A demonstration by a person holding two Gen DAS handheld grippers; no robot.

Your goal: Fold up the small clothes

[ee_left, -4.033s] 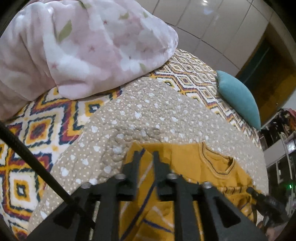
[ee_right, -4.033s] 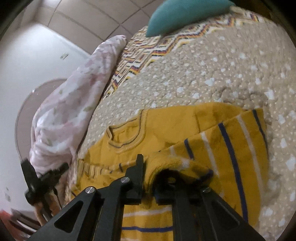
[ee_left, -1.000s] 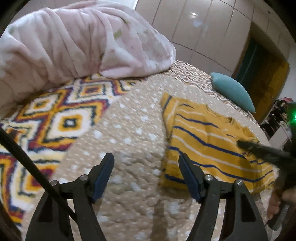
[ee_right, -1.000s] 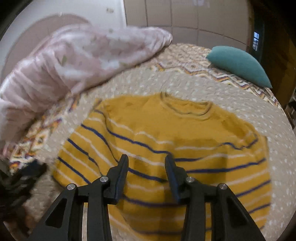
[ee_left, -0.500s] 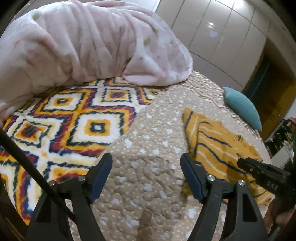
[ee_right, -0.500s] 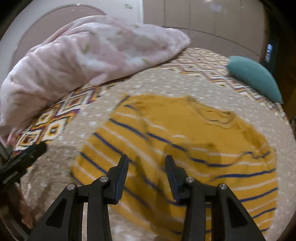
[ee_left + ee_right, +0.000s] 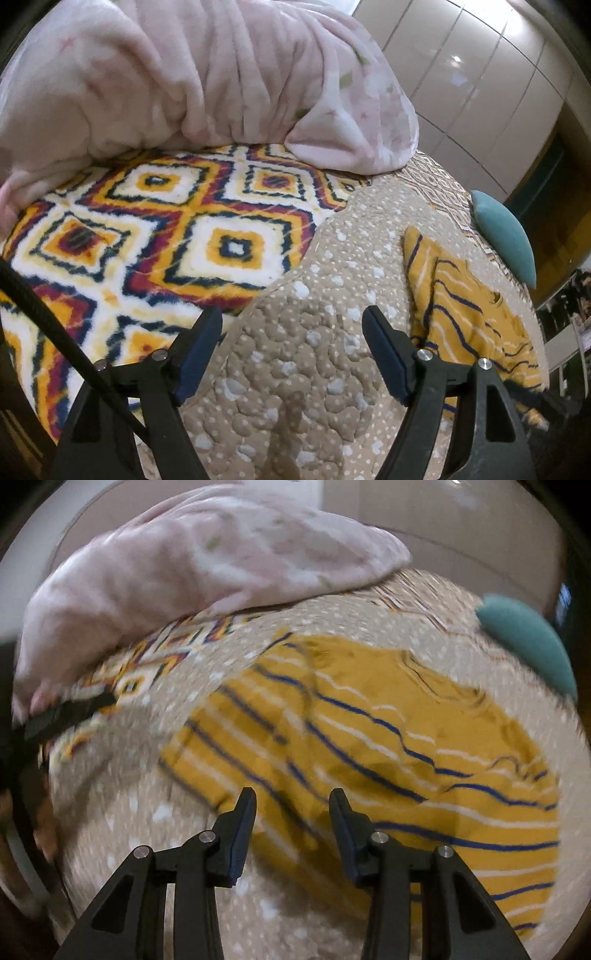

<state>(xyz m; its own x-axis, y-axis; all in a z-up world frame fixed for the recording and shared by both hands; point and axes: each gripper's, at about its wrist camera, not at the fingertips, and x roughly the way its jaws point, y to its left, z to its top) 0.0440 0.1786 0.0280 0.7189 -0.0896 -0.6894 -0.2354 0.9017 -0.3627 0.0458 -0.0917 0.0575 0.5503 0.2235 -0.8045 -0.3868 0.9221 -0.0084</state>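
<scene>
mustard-yellow knit sweater with navy and white stripes (image 7: 388, 746) lies flat for folding; left gripper (image 7: 291, 332) and right gripper (image 7: 291, 808) fingers spread, empty.

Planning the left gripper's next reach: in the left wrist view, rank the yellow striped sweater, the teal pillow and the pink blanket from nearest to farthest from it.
1. Yellow striped sweater, just right of the open left gripper.
2. Pink blanket, bunched ahead and left; too close to call against the pillow.
3. Teal pillow, far right edge.
</scene>
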